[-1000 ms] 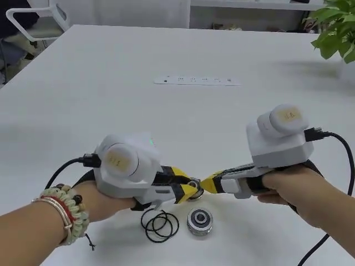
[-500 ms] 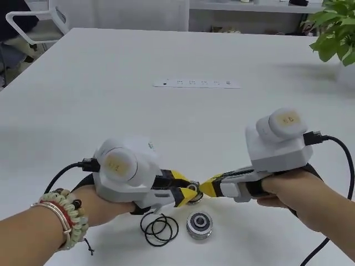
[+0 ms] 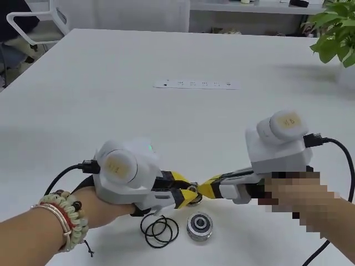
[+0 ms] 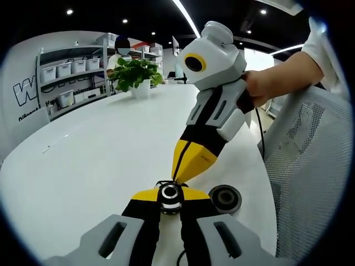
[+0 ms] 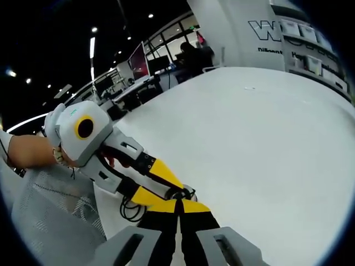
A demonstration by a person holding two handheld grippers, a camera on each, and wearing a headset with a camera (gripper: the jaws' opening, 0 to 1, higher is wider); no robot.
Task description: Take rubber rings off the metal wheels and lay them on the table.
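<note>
My left gripper (image 3: 187, 195) is shut on a small metal wheel (image 3: 193, 192) and holds it just above the table; the wheel (image 4: 170, 195) sits between its yellow jaws. From the opposite side, my right gripper (image 3: 204, 190) meets the wheel. Its jaws are shut, pinching the thin black rubber ring at the wheel's rim (image 5: 186, 194). In the left gripper view the right gripper (image 4: 180, 173) comes down onto the wheel's top. A second metal wheel (image 3: 199, 224) lies flat on the table just below the jaws. Several loose black rubber rings (image 3: 160, 228) lie in a small overlapping pile to its left.
A white power strip (image 3: 197, 85) lies mid-table, farther away. A green plant (image 3: 335, 27) stands at the far right corner and a chair (image 3: 33, 22) at the far left. Cables trail from both grippers toward the near edge of the white table (image 3: 111, 111).
</note>
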